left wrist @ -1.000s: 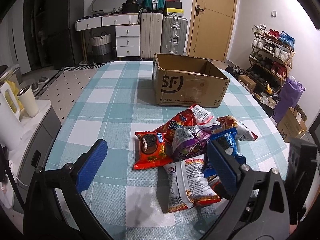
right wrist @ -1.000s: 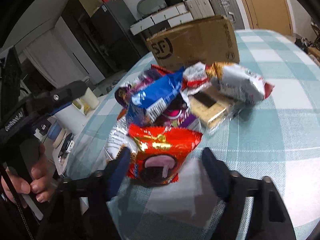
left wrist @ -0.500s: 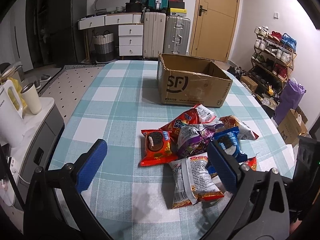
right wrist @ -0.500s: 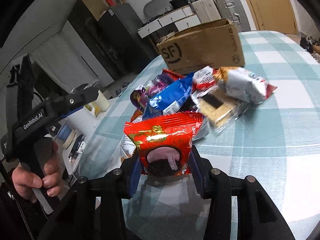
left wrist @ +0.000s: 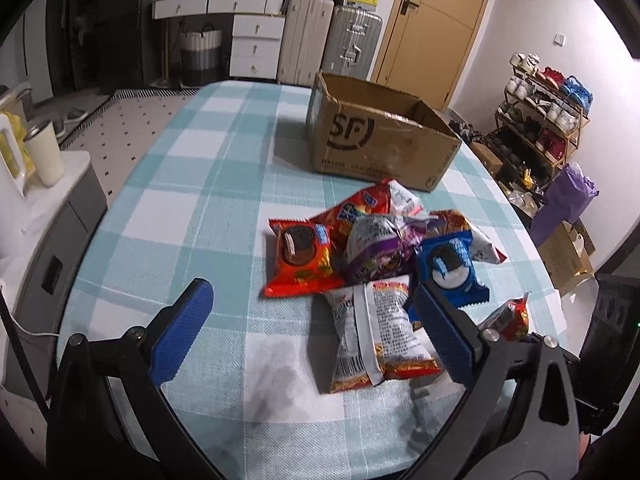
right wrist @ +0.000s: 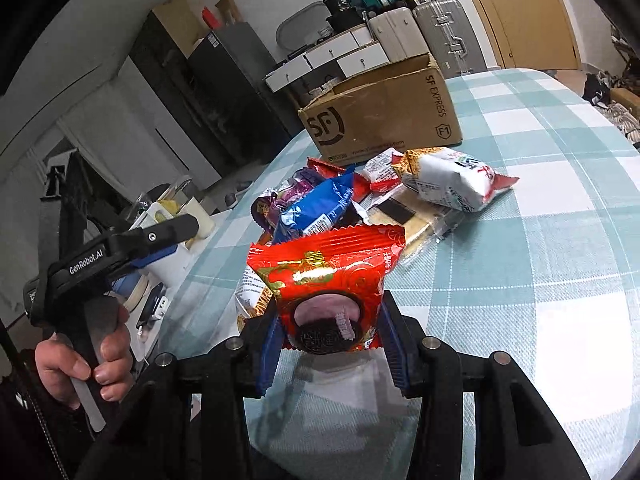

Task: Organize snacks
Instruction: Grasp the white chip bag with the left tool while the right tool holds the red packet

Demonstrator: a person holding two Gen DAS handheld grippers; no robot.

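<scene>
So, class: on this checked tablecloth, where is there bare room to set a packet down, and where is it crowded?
Bare cloth runs along the left side, from the cardboard box down past the red cookie packet to the left gripper. A narrower strip lies between box and pile. Crowded: the snack pile right of centre.

Red snack packet (right wrist: 334,280) pinched in the right gripper (right wrist: 330,344)

Its jaws press both packet edges, holding it above the checked surface (right wrist: 540,248); a snack pile (right wrist: 360,200) lies beyond, a cardboard box (right wrist: 384,116) farther off.
</scene>
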